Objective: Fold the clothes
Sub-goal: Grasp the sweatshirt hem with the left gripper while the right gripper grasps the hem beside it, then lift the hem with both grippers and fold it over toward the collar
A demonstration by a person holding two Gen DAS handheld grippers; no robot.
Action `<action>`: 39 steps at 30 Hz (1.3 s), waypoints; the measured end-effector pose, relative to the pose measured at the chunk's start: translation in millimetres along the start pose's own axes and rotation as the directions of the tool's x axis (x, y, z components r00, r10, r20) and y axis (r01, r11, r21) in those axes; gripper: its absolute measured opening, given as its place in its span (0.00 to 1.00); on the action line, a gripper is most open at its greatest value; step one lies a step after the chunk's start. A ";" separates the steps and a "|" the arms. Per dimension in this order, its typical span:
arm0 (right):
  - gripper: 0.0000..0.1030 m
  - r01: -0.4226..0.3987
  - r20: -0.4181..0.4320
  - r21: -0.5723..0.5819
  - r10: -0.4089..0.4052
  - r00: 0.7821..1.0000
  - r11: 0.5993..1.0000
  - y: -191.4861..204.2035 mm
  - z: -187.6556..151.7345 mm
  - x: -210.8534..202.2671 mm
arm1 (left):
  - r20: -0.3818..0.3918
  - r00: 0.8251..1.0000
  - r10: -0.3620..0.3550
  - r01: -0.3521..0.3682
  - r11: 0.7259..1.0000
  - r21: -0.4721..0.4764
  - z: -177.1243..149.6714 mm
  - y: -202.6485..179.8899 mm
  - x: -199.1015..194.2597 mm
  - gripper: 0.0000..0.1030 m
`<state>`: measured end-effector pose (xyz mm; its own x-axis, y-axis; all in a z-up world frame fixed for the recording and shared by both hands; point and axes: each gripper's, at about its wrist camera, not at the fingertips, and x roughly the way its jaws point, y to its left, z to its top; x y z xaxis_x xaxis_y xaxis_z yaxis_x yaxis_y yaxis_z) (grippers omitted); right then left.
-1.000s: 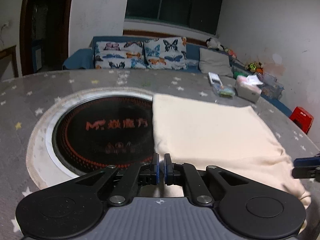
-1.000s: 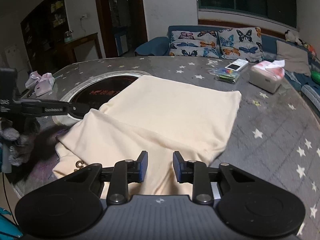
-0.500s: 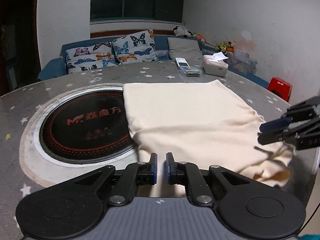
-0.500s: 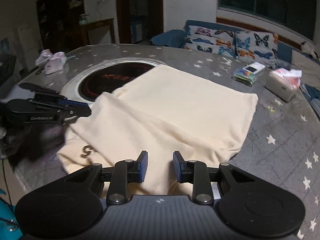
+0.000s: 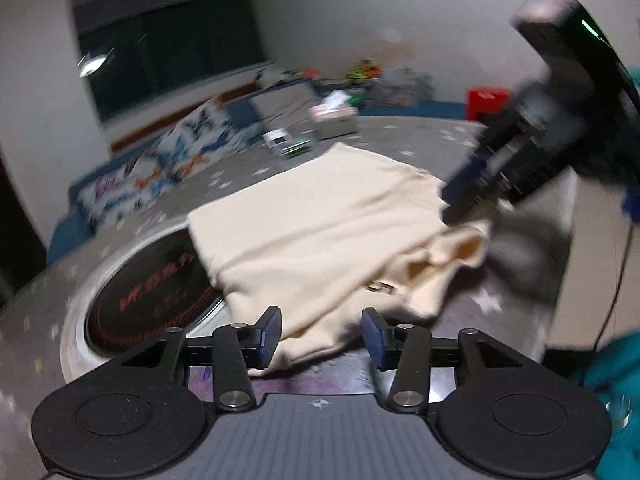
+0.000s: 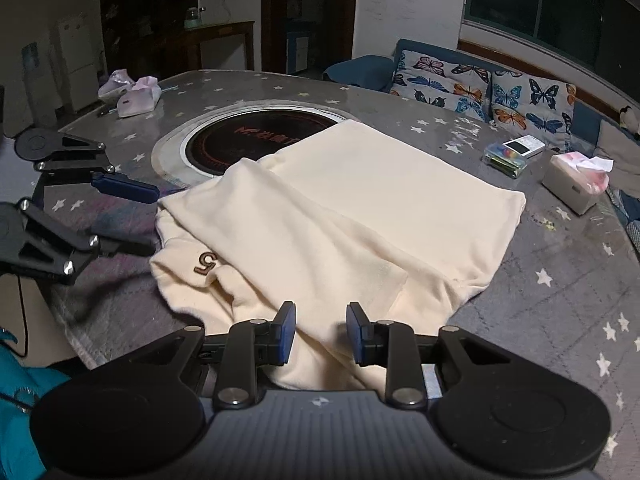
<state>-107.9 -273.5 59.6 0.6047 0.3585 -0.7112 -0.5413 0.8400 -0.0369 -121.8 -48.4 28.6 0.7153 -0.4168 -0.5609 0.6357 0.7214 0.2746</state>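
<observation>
A cream garment (image 6: pixel 360 208) lies partly folded on the round grey star-patterned table (image 6: pixel 560 280), with a small brown "5" mark (image 6: pixel 205 263) near its left edge. It also shows in the blurred left wrist view (image 5: pixel 320 232). My left gripper (image 5: pixel 320 338) is open and empty at the garment's near edge; it also shows in the right wrist view (image 6: pixel 120 216), left of the garment. My right gripper (image 6: pixel 320 334) is open and empty over the garment's near edge; it also shows in the left wrist view (image 5: pixel 460 200), at the garment's right side.
A black round cooktop (image 6: pixel 260 140) is set in the table, partly under the garment. A tissue box (image 6: pixel 576 184), a remote (image 6: pixel 524 146) and a small clear box (image 6: pixel 504 160) lie at the far right. Pink tissue packs (image 6: pixel 136 94) lie far left. A sofa with butterfly cushions (image 6: pixel 480 84) stands behind.
My left gripper has opened wide, letting go of the garment edge, and swung round to the garment's left side. The right gripper stayed open and shifted slightly.
</observation>
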 end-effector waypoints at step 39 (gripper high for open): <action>0.10 -0.060 0.036 -0.023 0.061 0.998 0.998 -7.9 28.2 7.8 | 0.018 0.999 0.051 -0.051 0.999 0.016 -2.7 8.7 32.8 0.45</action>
<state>-82.5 -265.9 74.1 0.5917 0.4232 -0.6862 -0.5896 0.8077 -0.0102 -93.6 -54.3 10.4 0.7518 -0.3895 -0.5321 0.6028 0.7330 0.3152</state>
